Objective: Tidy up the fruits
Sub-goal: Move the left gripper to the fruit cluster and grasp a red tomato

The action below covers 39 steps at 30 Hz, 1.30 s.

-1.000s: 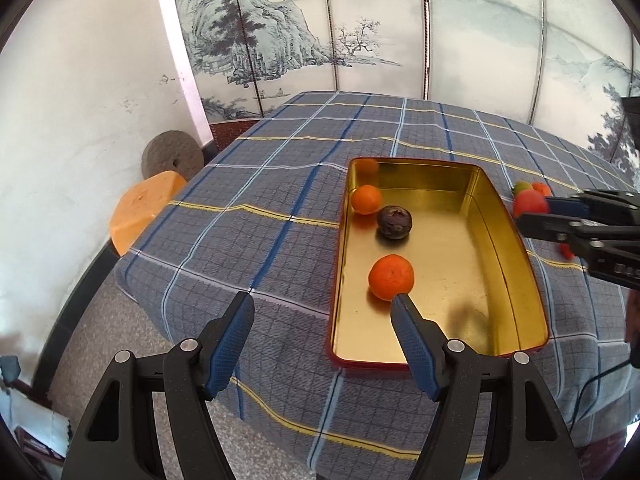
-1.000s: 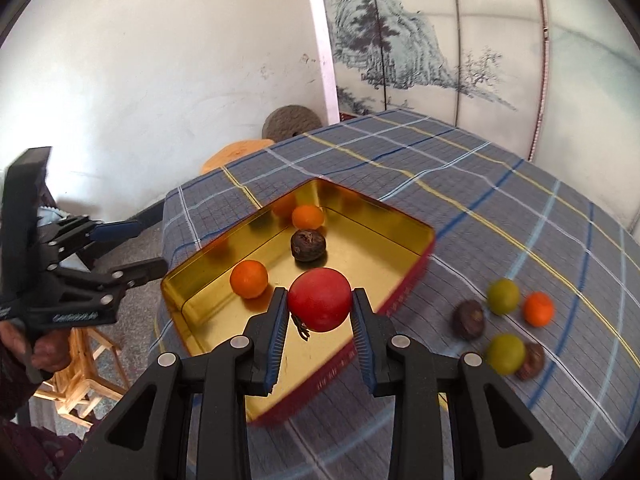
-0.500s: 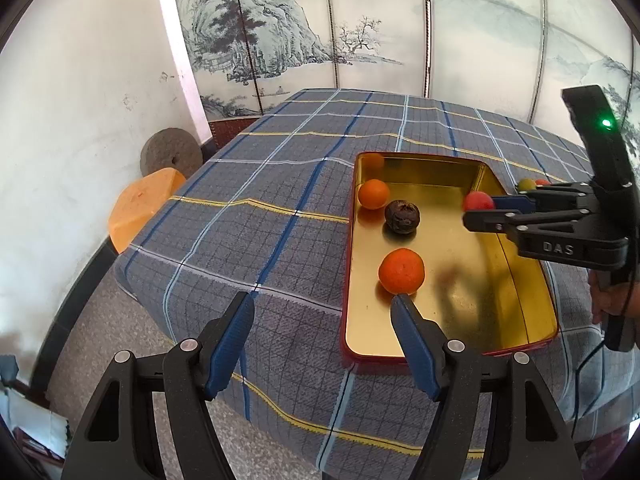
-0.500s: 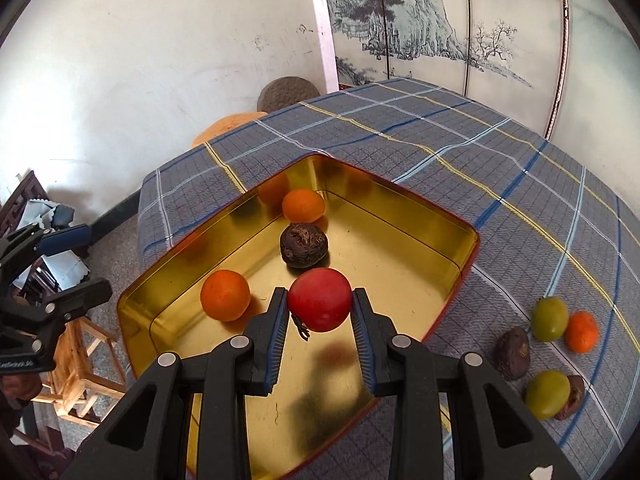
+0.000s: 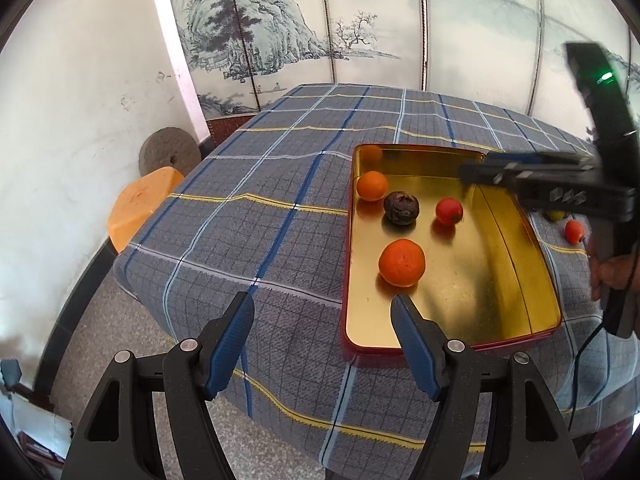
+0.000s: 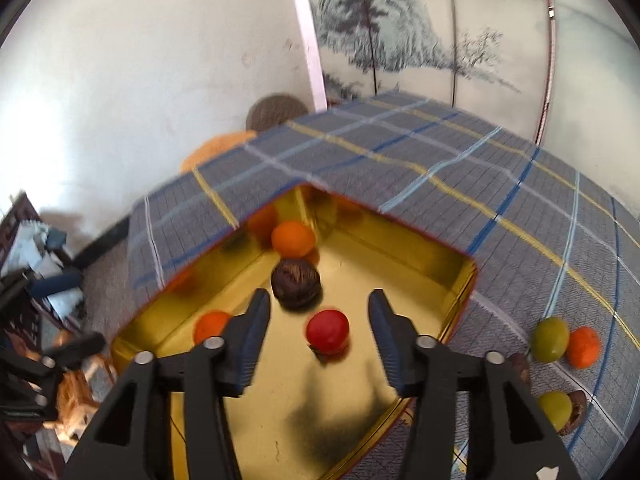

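Over the tray: right gripper (image 6: 318,312) hangs above the gold tray (image 6: 460,280); its jaws have just been opening and now stand clear of the red fruit (image 6: 327,333), which sits on the tray floor between and just ahead of the fingertips, touched by neither pad.
Red fruit, place: inside the tray, just beside the dark fruit (image 6: 296,282), with the near orange (image 5: 401,262) and far orange (image 5: 372,185) also in the tray.
Red fruit, look: smooth, round, glossy; no long axis, so approach angle matters little; I judge it may roll on the slick metal.
Left gripper (image 5: 322,314): jaws about half open, nothing between them, poised at the tray's near rim, right pad close to the near orange.
Still on the cloth (image 6: 500,184): two green fruits (image 6: 549,339), a small orange (image 6: 583,346) and dark ones, all right of the tray.
Key relation: those leftovers lie to the right gripper's right, well apart from the left one; right hand is nearer, so I judge it should take the next pick.
Progress: four in, several out; roughly midway.
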### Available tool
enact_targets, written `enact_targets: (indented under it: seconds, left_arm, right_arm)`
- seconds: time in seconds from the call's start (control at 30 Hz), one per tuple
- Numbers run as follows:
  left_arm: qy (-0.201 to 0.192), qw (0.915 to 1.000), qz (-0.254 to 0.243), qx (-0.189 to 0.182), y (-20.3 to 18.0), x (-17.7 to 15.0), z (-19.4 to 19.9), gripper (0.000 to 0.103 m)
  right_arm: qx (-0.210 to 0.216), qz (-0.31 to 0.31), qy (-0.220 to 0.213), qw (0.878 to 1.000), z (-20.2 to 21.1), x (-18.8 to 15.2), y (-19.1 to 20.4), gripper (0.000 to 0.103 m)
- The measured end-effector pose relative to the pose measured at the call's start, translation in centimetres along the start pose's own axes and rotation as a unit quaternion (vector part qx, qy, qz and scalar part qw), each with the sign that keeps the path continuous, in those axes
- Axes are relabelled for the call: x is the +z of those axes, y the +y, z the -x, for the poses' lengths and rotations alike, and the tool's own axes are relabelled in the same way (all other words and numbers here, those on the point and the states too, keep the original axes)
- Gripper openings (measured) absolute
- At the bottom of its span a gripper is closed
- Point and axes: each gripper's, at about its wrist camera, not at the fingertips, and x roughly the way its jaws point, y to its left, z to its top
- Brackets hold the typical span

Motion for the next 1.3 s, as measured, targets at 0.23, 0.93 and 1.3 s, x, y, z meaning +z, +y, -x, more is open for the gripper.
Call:
enact_targets:
  seconds: [0.23,0.93,1.3]
  left_arm:
    - [-0.002,0.9999,-0.016,-0.002,-1.0,0.2,0.3,0.071]
    - [-0.013,0.9928,-0.114,-0.034,-10.1,2.1,2.2,0.072]
    - [-0.01,0.978,-0.196,-0.069,-18.3,4.2,1.5,0.08]
  right_arm:
    - [-0.008,-0.022,-0.066,0.998,5.6,-1.4,-1.6,0.076]
    - [-0.203,-0.136,-0.04,0.969,18.1,-17.1,-17.8,0.083]
    - [-0.171,-0.216,-0.08,0.958,20.4,-20.1,-21.8,0.091]
